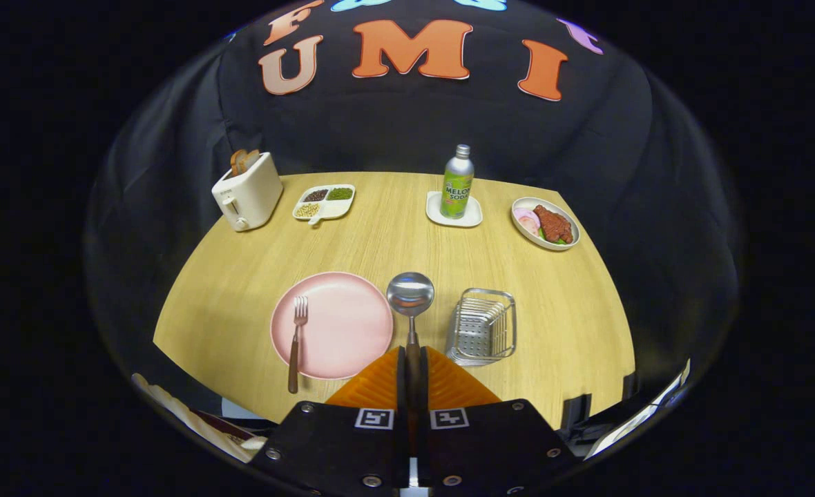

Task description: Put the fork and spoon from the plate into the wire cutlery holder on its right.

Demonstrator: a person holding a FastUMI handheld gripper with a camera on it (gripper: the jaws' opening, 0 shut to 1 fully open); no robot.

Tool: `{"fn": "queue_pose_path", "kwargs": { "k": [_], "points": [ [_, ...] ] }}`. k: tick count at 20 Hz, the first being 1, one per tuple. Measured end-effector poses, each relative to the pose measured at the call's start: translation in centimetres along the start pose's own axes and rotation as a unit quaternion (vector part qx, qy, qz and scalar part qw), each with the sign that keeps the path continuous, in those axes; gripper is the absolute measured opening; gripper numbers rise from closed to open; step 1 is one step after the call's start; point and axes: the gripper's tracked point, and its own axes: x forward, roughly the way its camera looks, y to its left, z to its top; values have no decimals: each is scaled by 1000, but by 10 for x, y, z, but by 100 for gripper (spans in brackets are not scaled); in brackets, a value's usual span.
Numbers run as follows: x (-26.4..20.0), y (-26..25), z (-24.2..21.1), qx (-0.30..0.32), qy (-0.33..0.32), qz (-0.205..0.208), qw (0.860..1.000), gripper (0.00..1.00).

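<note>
My gripper is shut on the handle of a metal spoon. The spoon's bowl points forward, lifted above the table between the pink plate and the wire cutlery holder. The holder stands just right of the fingers and looks empty. A fork with a brown handle lies along the plate's left edge, its tines on the plate and its handle end hanging over the near rim.
At the back of the round wooden table stand a toaster with bread, a divided dish of beans, a soda bottle on a coaster, and a plate of food.
</note>
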Motion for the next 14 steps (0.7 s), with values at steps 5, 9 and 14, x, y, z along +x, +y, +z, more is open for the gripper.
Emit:
{"fn": "queue_pose_path", "kwargs": {
  "k": [5, 9, 14],
  "points": [
    [0, -40, -9, -14, 45, -21, 999, 5],
    [6, -61, -14, -29, 86, -30, 995, 5],
    [27, -64, -15, -30, 144, -19, 989, 5]
  ]
}}
